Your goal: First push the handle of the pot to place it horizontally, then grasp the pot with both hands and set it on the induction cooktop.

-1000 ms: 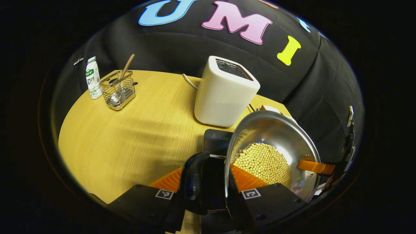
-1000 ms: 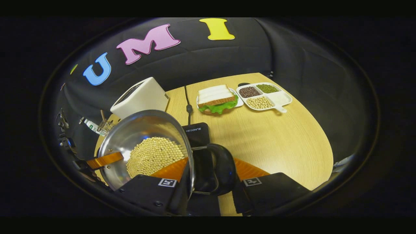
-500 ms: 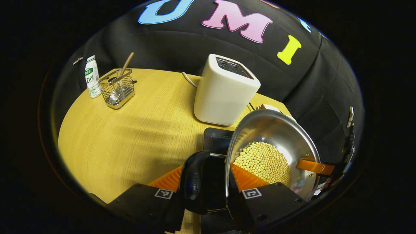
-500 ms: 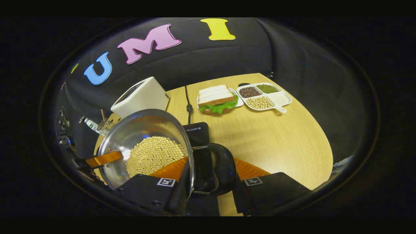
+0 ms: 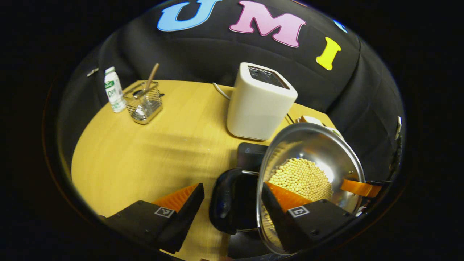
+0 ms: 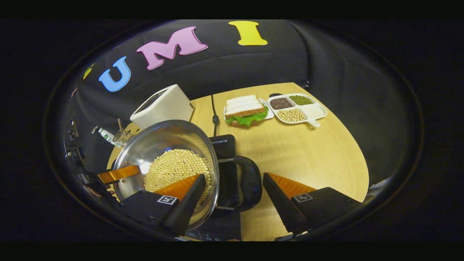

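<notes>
A steel pot [image 5: 311,145] with soybeans [image 5: 301,177] in it sits on the black induction cooktop [image 5: 250,156]. My left gripper [image 5: 232,204] is open, one finger on each side of the pot's black side handle [image 5: 223,203], its right finger inside the rim. In the right gripper view the same pot [image 6: 159,141] rests on the cooktop [image 6: 223,145]. My right gripper [image 6: 232,197] is open around the other black handle [image 6: 248,183], its left finger inside the rim. Each view shows the other gripper's orange finger across the pot.
A white toaster [image 5: 261,103] stands just behind the cooktop. A bottle [image 5: 114,89] and a wire basket [image 5: 145,103] with utensils sit at the table's far left. A sandwich on a plate [image 6: 246,110] and a divided tray [image 6: 311,111] of beans lie at the far right.
Both grippers have opened and let go of the pot's handles. The pot stays where it was over the cooktop.
</notes>
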Available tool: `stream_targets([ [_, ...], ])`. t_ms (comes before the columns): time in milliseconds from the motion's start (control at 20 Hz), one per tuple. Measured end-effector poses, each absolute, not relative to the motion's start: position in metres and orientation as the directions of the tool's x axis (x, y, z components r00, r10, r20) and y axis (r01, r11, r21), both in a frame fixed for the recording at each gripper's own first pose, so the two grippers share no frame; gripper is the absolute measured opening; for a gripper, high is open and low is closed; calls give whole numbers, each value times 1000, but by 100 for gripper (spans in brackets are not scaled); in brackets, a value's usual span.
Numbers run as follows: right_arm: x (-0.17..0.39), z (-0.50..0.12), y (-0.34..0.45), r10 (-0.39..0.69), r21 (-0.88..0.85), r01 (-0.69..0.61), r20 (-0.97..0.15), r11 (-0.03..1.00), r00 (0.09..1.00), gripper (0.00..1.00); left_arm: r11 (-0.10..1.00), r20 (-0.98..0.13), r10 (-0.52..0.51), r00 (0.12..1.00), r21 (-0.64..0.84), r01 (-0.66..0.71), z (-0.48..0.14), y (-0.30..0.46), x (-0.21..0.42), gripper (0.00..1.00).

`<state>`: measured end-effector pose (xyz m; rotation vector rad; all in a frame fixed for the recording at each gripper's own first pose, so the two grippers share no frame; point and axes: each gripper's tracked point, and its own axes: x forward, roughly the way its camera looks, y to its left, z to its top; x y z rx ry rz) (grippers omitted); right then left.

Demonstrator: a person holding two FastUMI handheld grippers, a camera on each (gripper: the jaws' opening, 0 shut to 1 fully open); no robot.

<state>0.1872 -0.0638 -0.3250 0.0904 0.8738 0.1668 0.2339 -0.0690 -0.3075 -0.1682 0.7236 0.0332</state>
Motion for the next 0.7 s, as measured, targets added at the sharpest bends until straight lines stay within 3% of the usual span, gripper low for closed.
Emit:
stream_targets([
  [350, 181, -274, -75, 194, 128, -146, -657, 981, 728, 99, 983, -574, 19, 819, -137, -118, -254, -75, 207, 96],
  [700, 169, -161, -81, 166, 52, -159, -416, 986, 894, 98, 997, -325, 45, 945, -42, -62, -124, -77, 169, 95],
])
